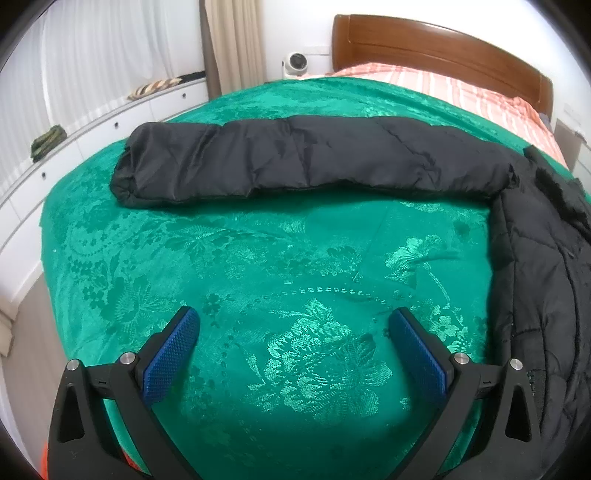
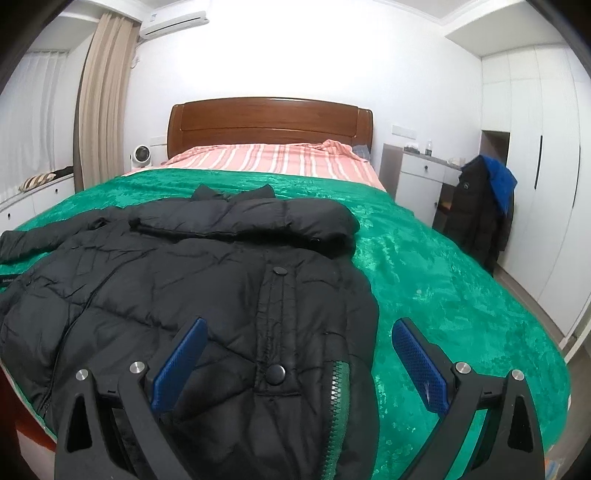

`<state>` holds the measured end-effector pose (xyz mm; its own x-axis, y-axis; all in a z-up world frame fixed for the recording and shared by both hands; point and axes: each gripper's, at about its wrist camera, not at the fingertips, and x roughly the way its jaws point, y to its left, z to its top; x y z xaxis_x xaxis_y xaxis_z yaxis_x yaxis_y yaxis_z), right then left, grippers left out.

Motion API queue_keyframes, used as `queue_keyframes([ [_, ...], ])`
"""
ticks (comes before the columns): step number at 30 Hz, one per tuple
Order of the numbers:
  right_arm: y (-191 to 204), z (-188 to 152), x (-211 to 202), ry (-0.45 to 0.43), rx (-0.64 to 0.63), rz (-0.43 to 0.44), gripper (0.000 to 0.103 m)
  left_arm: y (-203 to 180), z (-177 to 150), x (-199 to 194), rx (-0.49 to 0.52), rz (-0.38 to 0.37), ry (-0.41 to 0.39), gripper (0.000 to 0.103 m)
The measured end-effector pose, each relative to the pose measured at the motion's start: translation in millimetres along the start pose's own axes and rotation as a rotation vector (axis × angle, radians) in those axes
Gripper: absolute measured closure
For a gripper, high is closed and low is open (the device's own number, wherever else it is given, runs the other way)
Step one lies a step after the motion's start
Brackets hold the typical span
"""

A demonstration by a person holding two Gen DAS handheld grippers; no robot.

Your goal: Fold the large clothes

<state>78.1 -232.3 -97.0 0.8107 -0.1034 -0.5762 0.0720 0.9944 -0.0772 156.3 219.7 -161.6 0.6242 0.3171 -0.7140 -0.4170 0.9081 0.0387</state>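
Home bedroom: bed (image 2: 461,295) w/ wooden headboard (image 2: 269,123), wardrobe (image 2: 546,184), prob. AC unit (image 2: 173,24).

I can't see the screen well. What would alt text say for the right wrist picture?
A black quilted puffer jacket lies spread on a green patterned bedspread, one sleeve folded across its chest. The right tool, with blue padded fingers, hovers open over the jacket's hem, holding nothing. Behind are a striped pink sheet and a wooden headboard.

A black puffer jacket (image 2: 177,288) lies flat, one sleeve (image 1: 295,158) outstretched, the other folded across.
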Motion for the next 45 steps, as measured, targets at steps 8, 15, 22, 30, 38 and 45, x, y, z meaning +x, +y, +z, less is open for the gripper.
queue_keyframes([
  [8, 2.8, -5.7, 1.7, 0.019, 0.002, 0.005, 0.004, -1.2, -1.0, -0.5, 0.000, 0.002, -0.002, 0.000],
  [15, 2.0, -5.8, 1.4, 0.020, 0.003, 0.006, 0.004, -1.8, -1.2, -0.8, 0.000, 0.007, -0.006, 0.000],
  [22, 2.1, -6.0, 1.0, 0.022, 0.006, 0.007, 0.004, -2.8, -1.4, -1.4, 0.000, 0.009, -0.008, 0.000],
  [30, 3.4, -7.3, 0.8, 0.029, 0.003, 0.011, 0.004, -2.9, -1.5, -1.3, 0.000, 0.009, -0.008, 0.000],
  [38, 5.0, -8.6, 1.3, 0.038, 0.002, 0.014, 0.004, -2.9, -1.6, -1.2, 0.000, 0.009, -0.008, 0.000],
  [45, 5.6, -9.8, 3.3, 0.049, 0.002, 0.015, 0.004, -2.9, -1.7, -1.0, 0.000, 0.008, -0.008, 0.000],
])
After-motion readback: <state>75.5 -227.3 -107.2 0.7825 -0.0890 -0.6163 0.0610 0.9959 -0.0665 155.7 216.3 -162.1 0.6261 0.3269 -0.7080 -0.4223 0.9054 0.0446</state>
